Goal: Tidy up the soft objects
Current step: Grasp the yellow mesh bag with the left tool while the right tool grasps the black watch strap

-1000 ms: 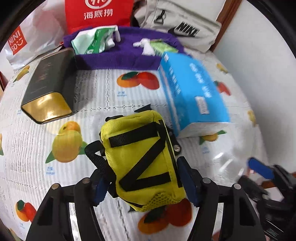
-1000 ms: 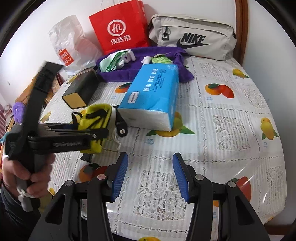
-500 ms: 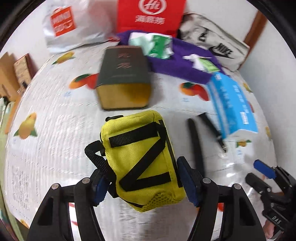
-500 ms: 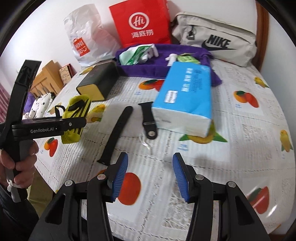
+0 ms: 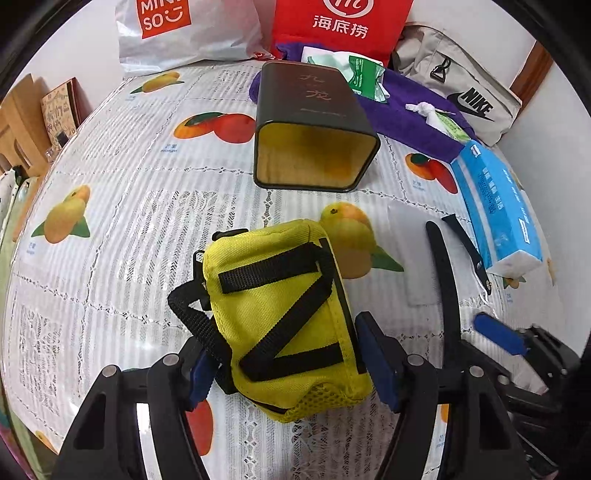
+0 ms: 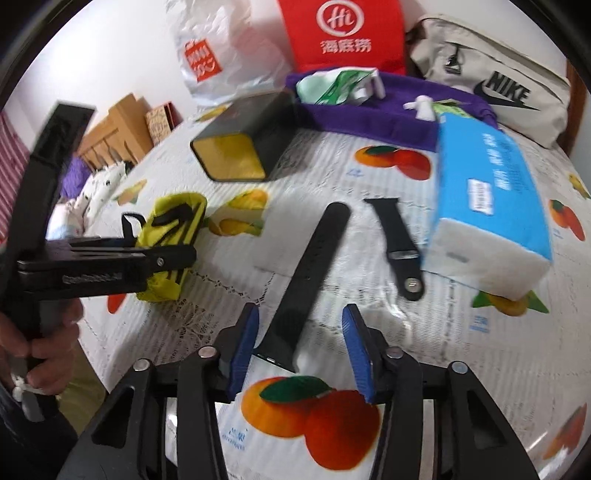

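Observation:
My left gripper is shut on a yellow pouch with black straps and holds it over the fruit-print tablecloth. The pouch also shows in the right wrist view, clamped in the left gripper. My right gripper is open and empty, with its jaws on either side of the near end of a long black watch strap. A shorter black strap lies beside a blue tissue pack. The right gripper shows at the lower right of the left wrist view.
A dark tin with a gold end lies ahead of the pouch. A purple cloth with small packets lies behind it. A red bag, a white Miniso bag and a grey Nike bag stand at the back. The table edge is at the left.
My left gripper has swung left with the pouch, away from the tissue pack and toward the tin. My right gripper has moved forward and down onto the long black strap.

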Demonstrator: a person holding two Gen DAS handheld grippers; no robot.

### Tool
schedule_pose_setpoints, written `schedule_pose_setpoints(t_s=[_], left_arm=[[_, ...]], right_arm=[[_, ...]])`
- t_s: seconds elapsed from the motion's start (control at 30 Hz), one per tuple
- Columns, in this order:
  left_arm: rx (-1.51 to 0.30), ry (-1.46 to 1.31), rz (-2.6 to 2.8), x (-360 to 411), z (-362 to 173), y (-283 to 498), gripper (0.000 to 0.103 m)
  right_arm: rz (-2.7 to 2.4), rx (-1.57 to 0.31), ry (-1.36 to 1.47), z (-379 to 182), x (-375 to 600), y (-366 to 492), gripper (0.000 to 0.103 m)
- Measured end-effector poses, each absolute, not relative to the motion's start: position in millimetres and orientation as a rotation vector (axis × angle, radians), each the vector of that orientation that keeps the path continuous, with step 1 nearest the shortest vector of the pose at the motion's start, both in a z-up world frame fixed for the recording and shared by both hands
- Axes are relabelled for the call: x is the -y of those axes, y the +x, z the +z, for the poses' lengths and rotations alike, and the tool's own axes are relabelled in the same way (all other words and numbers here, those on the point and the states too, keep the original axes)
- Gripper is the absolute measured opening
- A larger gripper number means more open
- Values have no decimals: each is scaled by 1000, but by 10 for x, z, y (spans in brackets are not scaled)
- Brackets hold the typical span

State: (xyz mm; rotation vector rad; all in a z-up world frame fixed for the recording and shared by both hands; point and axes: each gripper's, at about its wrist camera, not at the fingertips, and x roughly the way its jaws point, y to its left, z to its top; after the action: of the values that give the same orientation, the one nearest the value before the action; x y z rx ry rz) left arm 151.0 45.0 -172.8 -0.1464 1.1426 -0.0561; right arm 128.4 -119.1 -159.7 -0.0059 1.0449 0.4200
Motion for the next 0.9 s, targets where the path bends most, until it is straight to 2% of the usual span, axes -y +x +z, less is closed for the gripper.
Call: schedule_pose_setpoints(t_s=[0.17,0.2,0.23,0.4,0.5,0.53,0.7,0.77,0.83,0.9], left_arm=[[-1136,-142,-68,-450,-1735,1487,70],[-1136,-141,-69,-449,-1738,1488,70],[-1136,-142,-69,-448,-1740,1491,70],[-1131,-133,-69,-437,-1741,1493,70],[-1129,-133,-71,-442,-1743,1491,70],[-1128,-134,-71,-444,-1742,1492,70],[-1128,-118,-69,-420,-1749,1497,71],[-1130,-113,-67,-415,-1749,1500,71],[-1131,-116,-67,-418,-1748,1501,71],[-1131,-115,-68,-411,-1754,1503,71]], right_arm=[[383,-1024,-42,-1685,1054,1331,37],[376,-1016,-58,-1688,1027,1335,26],[366,-1005,-80,-1689,1002,1334,23],[373,-1005,-131,-1687,989,1335,21],[374,-1028,-129,-1655,1081,1279,6],[373,-1038,-130,-1647,1111,1256,5],[382,-1075,-99,-1649,1246,1182,7],[382,-1068,-63,-1644,1275,1216,14],[406,-1073,5,-1671,1286,1293,32],[412,-1056,37,-1674,1259,1339,35]])
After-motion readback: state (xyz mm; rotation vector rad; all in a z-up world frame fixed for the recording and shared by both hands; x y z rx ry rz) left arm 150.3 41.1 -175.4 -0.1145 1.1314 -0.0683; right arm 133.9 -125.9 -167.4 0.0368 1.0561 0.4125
